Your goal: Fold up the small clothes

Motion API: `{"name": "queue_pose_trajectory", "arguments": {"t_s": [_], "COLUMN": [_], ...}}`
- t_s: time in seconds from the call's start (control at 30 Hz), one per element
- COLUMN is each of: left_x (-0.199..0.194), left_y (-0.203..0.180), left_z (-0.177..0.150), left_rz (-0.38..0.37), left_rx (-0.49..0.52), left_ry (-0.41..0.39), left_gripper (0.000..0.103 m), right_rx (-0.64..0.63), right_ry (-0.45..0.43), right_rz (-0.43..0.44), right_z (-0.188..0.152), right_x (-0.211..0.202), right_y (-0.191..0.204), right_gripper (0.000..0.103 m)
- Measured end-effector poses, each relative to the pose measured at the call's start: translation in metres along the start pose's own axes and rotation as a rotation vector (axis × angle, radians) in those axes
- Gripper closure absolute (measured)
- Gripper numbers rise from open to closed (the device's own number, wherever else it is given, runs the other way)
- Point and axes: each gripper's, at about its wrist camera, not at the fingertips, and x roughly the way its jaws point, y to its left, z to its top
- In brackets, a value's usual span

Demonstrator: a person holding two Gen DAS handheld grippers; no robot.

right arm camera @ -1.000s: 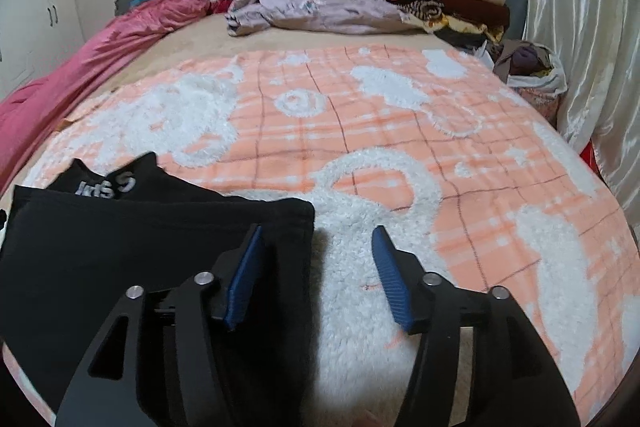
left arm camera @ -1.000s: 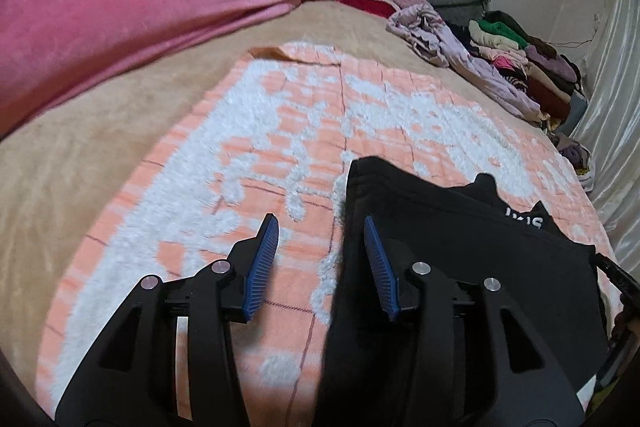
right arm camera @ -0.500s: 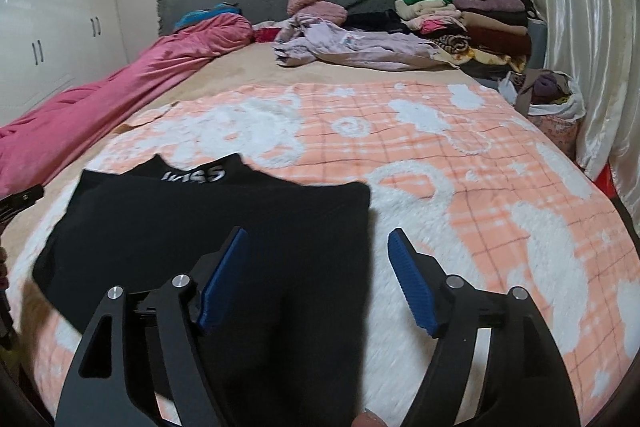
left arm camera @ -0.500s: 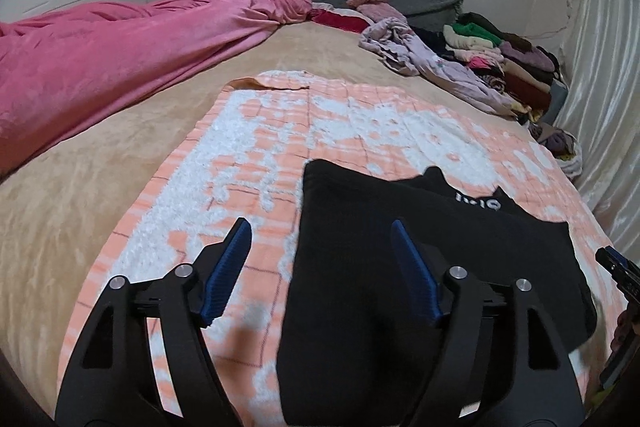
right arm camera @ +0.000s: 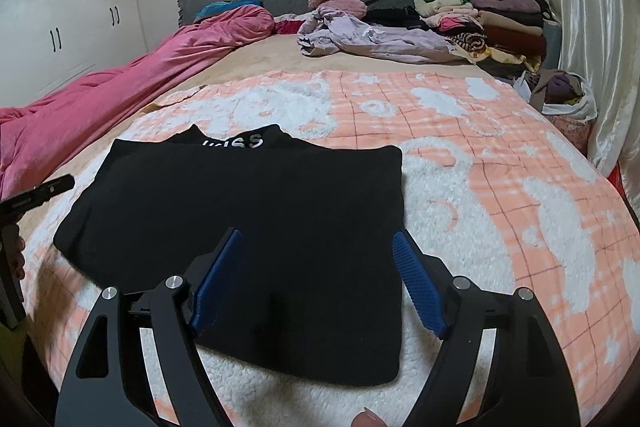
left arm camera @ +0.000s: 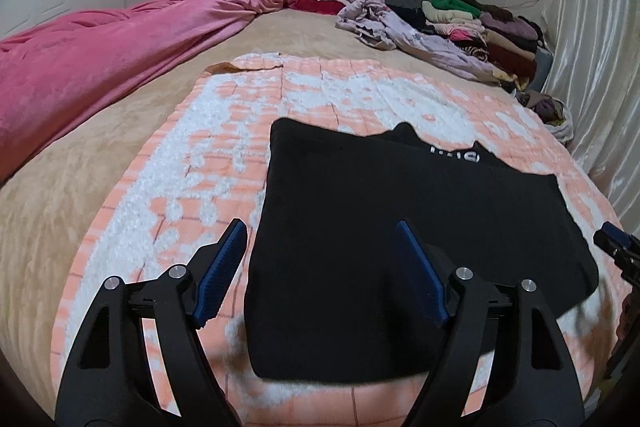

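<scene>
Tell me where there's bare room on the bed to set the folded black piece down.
Free: the orange-and-white blanket right of the black garment, up to the curtain side, and the tan sheet between the blanket and the pink duvet. Crowded: the headboard end, with the lilac garment and the stacked clothes.

One black garment (left arm camera: 400, 211) lies folded at the centre of the frame, on one peach-and-white blanket (left arm camera: 224, 147). One pink quilt (left arm camera: 100, 55) runs along the left side. One lilac garment (right arm camera: 376, 37) lies loose in the upper middle, and one stack of folded clothes (right arm camera: 492, 15) sits at the upper right, its pieces too many to count. Two grippers show: the left gripper (left arm camera: 320, 267) and the right gripper (right arm camera: 316, 277), each with two blue fingers.
</scene>
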Motion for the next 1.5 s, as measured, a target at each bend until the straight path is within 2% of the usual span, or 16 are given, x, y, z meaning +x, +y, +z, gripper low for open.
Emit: {"name": "queue_pose_trajectory", "arguments": {"t_s": [0.17,0.33,0.47,0.6,0.67,0.7,0.77,0.83,0.87,0.93,0.97,1.03,1.13,1.27,1.4,1.5], "left_x": [0.001,0.001,0.006,0.016,0.019,0.019,0.017,0.016,0.016,0.013,0.012,0.007,0.002,-0.002,0.015,0.015], "left_y": [0.008,0.03,0.048,0.051,0.052,0.052,0.051,0.048,0.046,0.039,0.036,0.033,0.036,0.043,0.051,0.052], "left_z": [-0.014,-0.022,-0.027,-0.033,-0.037,-0.037,-0.038,-0.039,-0.04,-0.04,-0.039,-0.038,-0.034,-0.035,-0.044,-0.045], "left_rz": [0.027,0.035,0.0,-0.072,-0.079,-0.081,-0.094,-0.122,-0.141,-0.143,-0.138,-0.137,-0.157,-0.18,-0.18,-0.175], "left_rx": [-0.011,-0.073,-0.149,-0.193,-0.218,-0.226,-0.238,-0.241,-0.242,-0.22,-0.207,-0.192,-0.192,-0.208,-0.239,-0.233], "left_ry": [0.026,0.046,0.078,0.123,0.136,0.136,0.132,0.136,0.141,0.13,0.123,0.102,0.085,0.09,0.171,0.169], "left_gripper": [0.034,0.033,0.033,0.033,0.033,0.033,0.043,0.07,0.077,0.09,0.091,0.094,0.095,0.095,0.094,0.092], "right_rx": [0.053,0.108,0.16,0.24,0.273,0.282,0.282,0.286,0.296,0.314,0.319,0.316,0.279,0.218,0.196,0.228], "right_ry": [0.035,0.062,0.078,0.104,0.111,0.113,0.116,0.117,0.12,0.128,0.134,0.144,0.133,0.093,0.139,0.142], "right_rz": [-0.028,-0.03,-0.013,0.023,0.038,0.04,0.036,0.035,0.041,0.068,0.092,0.127,0.11,0.077,0.033,0.033], "right_z": [-0.006,-0.02,-0.029,-0.035,-0.036,-0.037,-0.037,-0.037,-0.037,-0.038,-0.037,-0.036,-0.031,-0.022,-0.031,-0.041], "right_x": [0.007,0.007,0.007,0.012,0.014,0.015,0.015,0.015,0.015,0.015,0.016,0.015,0.011,-0.003,0.008,0.013], "right_y": [-0.013,-0.027,-0.039,-0.051,-0.056,-0.057,-0.056,-0.057,-0.057,-0.058,-0.058,-0.053,-0.047,-0.037,-0.038,-0.044], "right_gripper": [0.024,0.024,0.024,0.024,0.024,0.027,0.03,0.036,0.04,0.062,0.067,0.083,0.093,0.094,0.094,0.089]}}
